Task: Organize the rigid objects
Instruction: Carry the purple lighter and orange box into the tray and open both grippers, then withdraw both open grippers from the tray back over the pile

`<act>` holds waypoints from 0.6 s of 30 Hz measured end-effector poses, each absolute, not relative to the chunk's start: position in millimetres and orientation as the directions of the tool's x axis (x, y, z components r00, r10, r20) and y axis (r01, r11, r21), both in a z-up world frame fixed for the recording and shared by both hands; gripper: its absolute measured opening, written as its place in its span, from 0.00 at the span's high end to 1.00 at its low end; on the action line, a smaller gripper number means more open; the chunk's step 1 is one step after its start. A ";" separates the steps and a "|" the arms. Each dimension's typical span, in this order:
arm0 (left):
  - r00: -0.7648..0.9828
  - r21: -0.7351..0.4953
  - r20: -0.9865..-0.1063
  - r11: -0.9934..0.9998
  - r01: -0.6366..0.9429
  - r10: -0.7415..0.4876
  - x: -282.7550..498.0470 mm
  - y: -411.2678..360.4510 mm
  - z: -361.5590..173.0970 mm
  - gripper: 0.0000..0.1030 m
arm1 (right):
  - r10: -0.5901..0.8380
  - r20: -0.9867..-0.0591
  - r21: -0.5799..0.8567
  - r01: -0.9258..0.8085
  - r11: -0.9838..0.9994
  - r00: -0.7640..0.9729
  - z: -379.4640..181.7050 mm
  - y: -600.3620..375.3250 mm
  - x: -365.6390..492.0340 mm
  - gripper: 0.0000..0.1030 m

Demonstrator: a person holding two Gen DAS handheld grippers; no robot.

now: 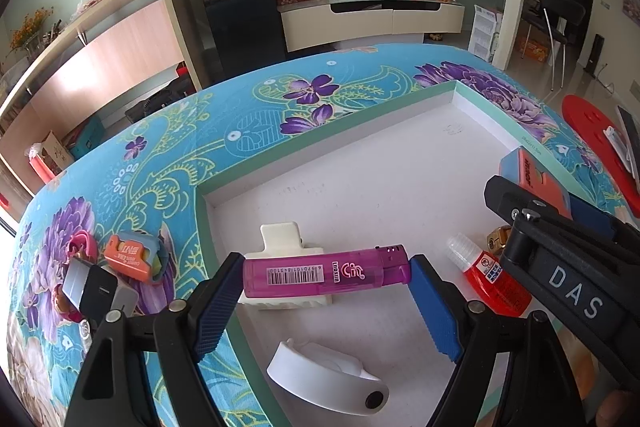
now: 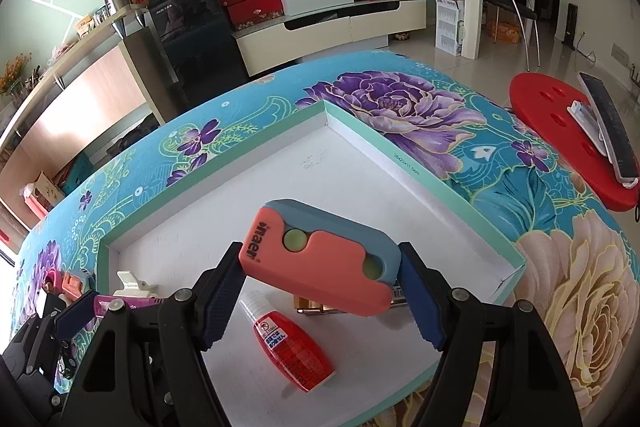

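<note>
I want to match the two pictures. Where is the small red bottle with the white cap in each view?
Left wrist view: the red bottle lies at lower right in the white tray, partly behind the right tool's black arm.
Right wrist view: it lies at lower centre, below the held orange-and-blue case.
Shared landmark: the tray's far corner.

Shallow white tray [image 1: 400, 163] with mint-green rim, flat on the floral cloth. Purple translucent lighter [image 1: 326, 273], barcode up, lengthwise between the left gripper's [image 1: 326, 291] pads, over a white claw clip [image 1: 280, 239]. White curved band [image 1: 328, 379] near the tray's front edge. Red bottle [image 2: 292, 347], white cap, on its side on the tray floor. Coral-and-grey block [image 2: 320, 259] marked "inaer", tilted, clamped between the right gripper's [image 2: 320, 307] pads above a small gold item [image 1: 496, 241]. Orange-and-grey piece [image 1: 134, 257] outside, on the cloth left of the tray.
</note>
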State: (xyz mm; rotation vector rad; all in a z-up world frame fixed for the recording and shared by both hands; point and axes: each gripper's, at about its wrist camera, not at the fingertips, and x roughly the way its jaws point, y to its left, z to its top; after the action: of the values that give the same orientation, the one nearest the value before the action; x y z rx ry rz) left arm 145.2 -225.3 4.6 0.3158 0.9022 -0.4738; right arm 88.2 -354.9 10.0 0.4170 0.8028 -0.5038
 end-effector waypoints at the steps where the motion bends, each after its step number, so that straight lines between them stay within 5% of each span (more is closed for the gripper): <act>1: 0.526 0.063 -0.810 0.852 0.519 -0.260 145.3 -225.1 4.4 0.18 | -0.264 -0.764 0.161 0.570 0.805 0.589 9.8 -354.5 88.5 0.26; 18: 0.536 0.071 -0.806 0.858 0.508 -0.251 142.9 -215.3 12.9 0.11 | -0.239 -0.768 0.178 0.556 0.812 0.594 11.2 -353.5 91.1 0.24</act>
State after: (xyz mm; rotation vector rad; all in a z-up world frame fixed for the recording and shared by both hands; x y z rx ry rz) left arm 142.9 -215.3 12.9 0.3147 0.8990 -0.4610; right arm 91.1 -353.5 11.2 0.4276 0.8119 -0.4786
